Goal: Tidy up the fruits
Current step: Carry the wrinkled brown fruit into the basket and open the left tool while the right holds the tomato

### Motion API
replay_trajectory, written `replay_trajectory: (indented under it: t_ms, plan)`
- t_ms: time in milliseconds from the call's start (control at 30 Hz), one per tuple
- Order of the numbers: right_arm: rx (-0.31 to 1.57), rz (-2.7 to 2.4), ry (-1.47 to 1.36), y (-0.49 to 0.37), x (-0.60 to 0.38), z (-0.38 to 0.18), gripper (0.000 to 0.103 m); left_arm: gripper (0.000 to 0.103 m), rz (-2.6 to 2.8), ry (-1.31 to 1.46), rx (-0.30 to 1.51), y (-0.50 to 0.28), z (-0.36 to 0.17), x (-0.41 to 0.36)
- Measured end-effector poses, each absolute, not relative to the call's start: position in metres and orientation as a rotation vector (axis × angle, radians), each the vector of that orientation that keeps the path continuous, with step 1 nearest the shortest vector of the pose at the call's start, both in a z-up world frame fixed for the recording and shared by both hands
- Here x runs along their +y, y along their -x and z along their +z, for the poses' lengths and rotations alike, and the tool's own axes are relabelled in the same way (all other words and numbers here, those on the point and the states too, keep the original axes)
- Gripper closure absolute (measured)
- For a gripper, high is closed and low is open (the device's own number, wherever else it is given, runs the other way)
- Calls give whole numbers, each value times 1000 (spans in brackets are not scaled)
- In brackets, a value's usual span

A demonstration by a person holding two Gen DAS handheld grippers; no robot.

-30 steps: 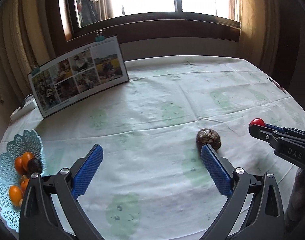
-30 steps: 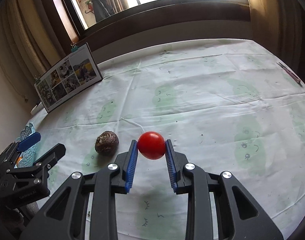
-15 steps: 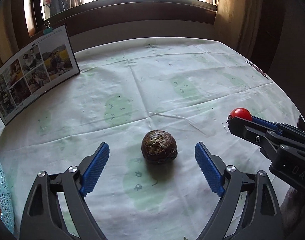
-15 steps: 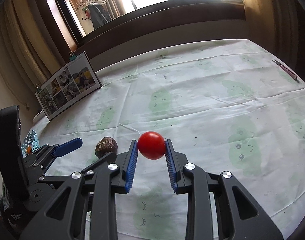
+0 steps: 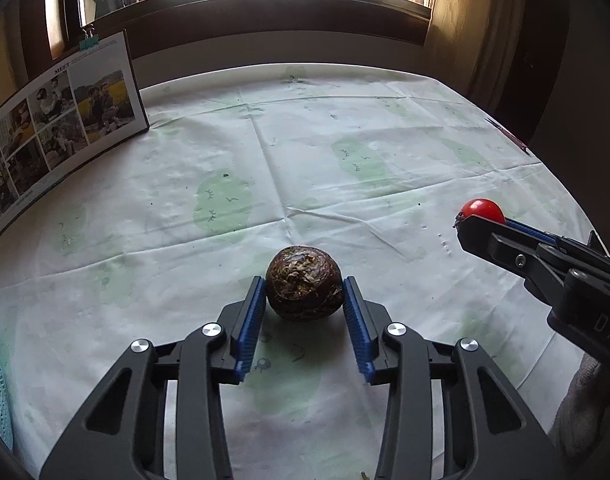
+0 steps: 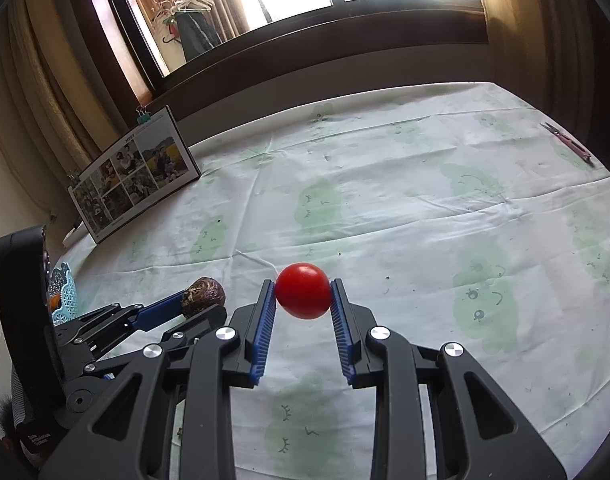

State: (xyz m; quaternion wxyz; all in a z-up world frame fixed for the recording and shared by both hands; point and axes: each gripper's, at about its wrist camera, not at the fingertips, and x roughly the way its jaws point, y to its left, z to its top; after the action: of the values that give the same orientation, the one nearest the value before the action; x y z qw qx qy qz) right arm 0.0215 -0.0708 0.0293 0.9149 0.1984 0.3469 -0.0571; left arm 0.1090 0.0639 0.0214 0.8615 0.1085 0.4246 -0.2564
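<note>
The left gripper [image 5: 303, 300] clamps the wrinkled dark-brown round fruit [image 5: 303, 289] at its widest girth; it looks firm and light. The right gripper [image 6: 303, 293] pinches a smooth, slippery red tomato [image 6: 303, 290].

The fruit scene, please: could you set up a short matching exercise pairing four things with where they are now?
Things:
1. tomato
2. brown fruit
3. photo board
4. basket

Places:
A. standing at the table's far left
B. between the left gripper's pads
C. at the near left edge, holding orange fruit
D. clamped in the right gripper

Pairs: 1-D, 2-B, 3-A, 4-C
</note>
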Motion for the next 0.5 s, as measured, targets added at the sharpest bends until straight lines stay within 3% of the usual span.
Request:
replay_trajectory:
  t_ms: [500]
  plan:
    - [714,-107,-383,-22,-66,26,75,62,-380,-178,737,-94,66,113]
